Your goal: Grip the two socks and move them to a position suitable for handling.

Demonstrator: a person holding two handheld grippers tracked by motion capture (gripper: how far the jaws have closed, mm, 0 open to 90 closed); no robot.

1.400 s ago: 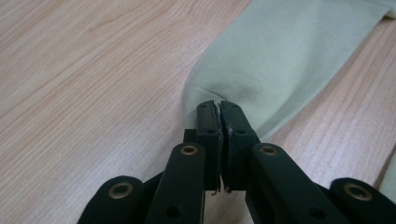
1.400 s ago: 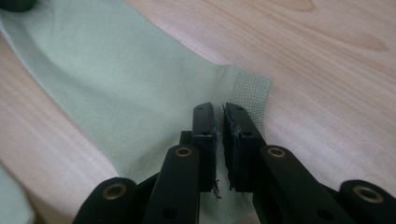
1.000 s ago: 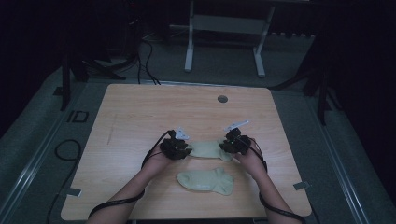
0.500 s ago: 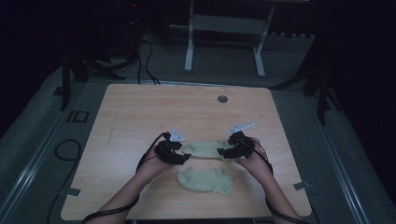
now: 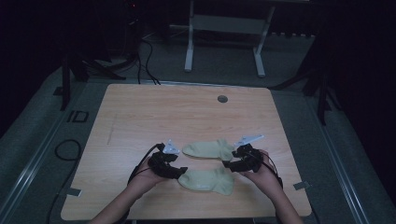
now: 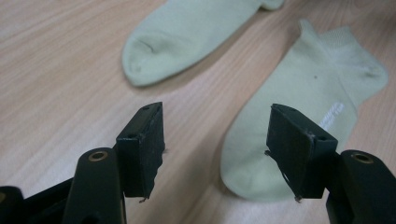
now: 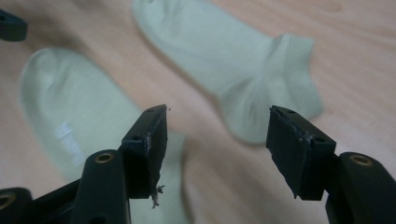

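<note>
Two pale green knitted ankle socks lie flat on the light wood-grain surface (image 5: 140, 121). The far pale green sock (image 5: 208, 150) stretches sideways, rounded toe at the left, ribbed cuff at the right. The near pale green sock (image 5: 207, 180), soft and slightly rumpled, carries small white lettering on its sole. The left tool (image 5: 178, 171) is released, its black blocky jaws spread just over the near sock's toe, gripping nothing. The right tool (image 5: 229, 164) is likewise released, jaws apart between the two socks' cuff ends. Half a second ago both tools sat at the far sock's ends; they have since drawn nearer the person, and that sock lies free.
</note>
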